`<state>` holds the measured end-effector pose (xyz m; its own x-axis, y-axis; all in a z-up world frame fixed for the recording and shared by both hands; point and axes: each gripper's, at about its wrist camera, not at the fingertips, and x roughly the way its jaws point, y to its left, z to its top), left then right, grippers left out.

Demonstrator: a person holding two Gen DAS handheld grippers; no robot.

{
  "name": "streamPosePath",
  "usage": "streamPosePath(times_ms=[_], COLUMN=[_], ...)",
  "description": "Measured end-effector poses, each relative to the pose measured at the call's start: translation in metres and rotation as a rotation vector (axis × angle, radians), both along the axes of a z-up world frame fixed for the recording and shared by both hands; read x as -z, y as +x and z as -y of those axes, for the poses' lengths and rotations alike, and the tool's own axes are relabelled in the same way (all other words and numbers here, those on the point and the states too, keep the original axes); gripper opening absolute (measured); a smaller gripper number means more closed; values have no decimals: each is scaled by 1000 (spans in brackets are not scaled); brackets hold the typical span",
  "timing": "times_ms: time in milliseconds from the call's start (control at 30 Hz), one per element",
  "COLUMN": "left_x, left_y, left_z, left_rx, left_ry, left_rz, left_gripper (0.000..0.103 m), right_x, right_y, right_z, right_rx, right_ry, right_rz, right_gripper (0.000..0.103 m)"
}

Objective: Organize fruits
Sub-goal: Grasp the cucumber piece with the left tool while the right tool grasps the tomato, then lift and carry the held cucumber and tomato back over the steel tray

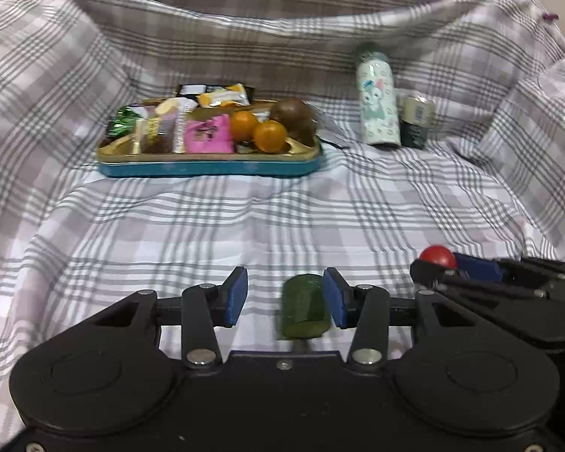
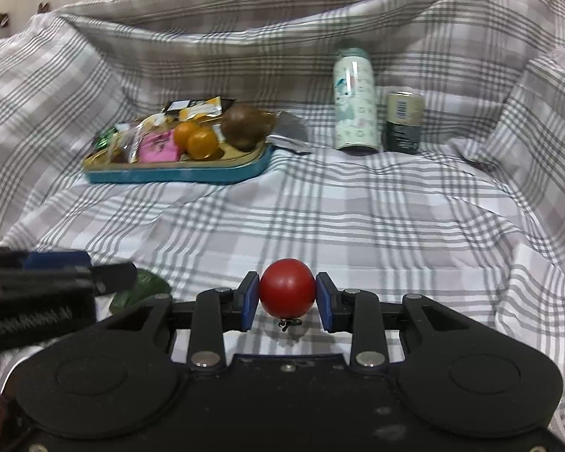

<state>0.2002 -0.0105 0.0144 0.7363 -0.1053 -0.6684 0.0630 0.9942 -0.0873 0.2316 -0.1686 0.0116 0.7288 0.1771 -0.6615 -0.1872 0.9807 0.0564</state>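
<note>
Fingers first: your right gripper (image 2: 287, 297) has its blue pads pressed against both sides of the red tomato (image 2: 287, 288), stem end hanging down, so the round fruit cannot roll out as you carry it. Your left gripper (image 1: 285, 299) stands wide apart, with the green cucumber piece (image 1: 303, 310) lying on the checked cloth (image 1: 245, 218) between its fingers, close against the right-hand pad and well clear of the other. You seem to be straddling it lengthwise so the pads can close across its narrow width; I judge that closing now would shove it sideways before the far pad meets it, so centre it first.

Both fruits are near you, well apart from the blue tin tray (image 1: 207, 168) at the far side of the cloth. That tray already carries two oranges (image 1: 258, 130), a brown round fruit (image 1: 292, 113) and wrapped snacks (image 1: 207, 133), so the fruit end beside the oranges looks like the natural home for these two.

Keep clear of the tall patterned bottle (image 1: 378, 101) and the small can (image 1: 417, 118), standing upright just beside each other to the tray's right.
</note>
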Motion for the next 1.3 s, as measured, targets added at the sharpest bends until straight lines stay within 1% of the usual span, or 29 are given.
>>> streamPosePath(times_ms=[233,400,567,667,800,900,1067,1300], left_x=[15,22,23,22,18,14,3,-8], left_y=[8,10,14,14,12,6,-13,-53], left_z=[16,18,14,14,12,7,-3,-19], left_rx=[25,12,-15,-14,-32,-40,-40,-41], left_ry=[51,72,44,30,25,6,1,13], left_rz=[-57,-74,-87,-78,-74,-69,-53,-32], left_gripper=[54,54,54,44,44,44,44,44], right_x=[-2,-2,-1,0,-1,-2,-8,-16], right_y=[1,0,1,0,-4,-8,-17,-54], right_z=[4,3,2,1,0,2,8,15], right_rx=[12,7,7,5,1,0,3,23], right_ry=[16,14,4,-3,-10,-12,13,61], right_rz=[0,1,2,4,18,30,43,51], right_gripper=[33,33,33,33,33,33,33,33])
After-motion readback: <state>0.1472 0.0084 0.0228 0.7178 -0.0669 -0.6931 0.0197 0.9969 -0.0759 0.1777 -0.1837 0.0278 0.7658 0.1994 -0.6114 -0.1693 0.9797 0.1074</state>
